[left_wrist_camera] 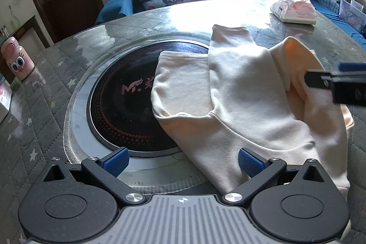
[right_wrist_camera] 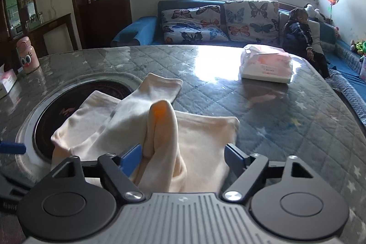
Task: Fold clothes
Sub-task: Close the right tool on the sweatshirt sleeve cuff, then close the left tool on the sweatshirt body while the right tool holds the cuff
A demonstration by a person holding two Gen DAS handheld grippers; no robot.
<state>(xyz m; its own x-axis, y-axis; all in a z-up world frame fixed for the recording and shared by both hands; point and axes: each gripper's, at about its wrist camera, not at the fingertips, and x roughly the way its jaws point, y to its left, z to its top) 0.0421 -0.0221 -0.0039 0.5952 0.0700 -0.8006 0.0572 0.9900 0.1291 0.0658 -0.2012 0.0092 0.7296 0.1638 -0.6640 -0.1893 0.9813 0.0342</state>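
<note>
Quilted grey star-print cloth under a glossy clear sheet covers the table (right_wrist_camera: 263,111), and a round black cooktop (left_wrist_camera: 119,106) sits sunk in its middle. Nearest the left camera, the left gripper (left_wrist_camera: 181,162) has its blue pads spread wide with nothing between them, low over the cooktop's metal rim. The right gripper (right_wrist_camera: 183,156) also stands spread; a raised fold of the cream garment (left_wrist_camera: 240,93) rises between its fingers, against the left pad, though whether it is truly gripped cannot be told. That garment lies partly over the cooktop's right side, its long axis running away from the cameras, with a sleeve or leg pointing toward the far edge. On the cooktop glass, pink lettering reads "M" before fabric covers the rest. Farther off rest a tissue pack (right_wrist_camera: 266,66) and a pink bottle (right_wrist_camera: 27,54); beyond them, a butterfly-print sofa (right_wrist_camera: 217,22).
</note>
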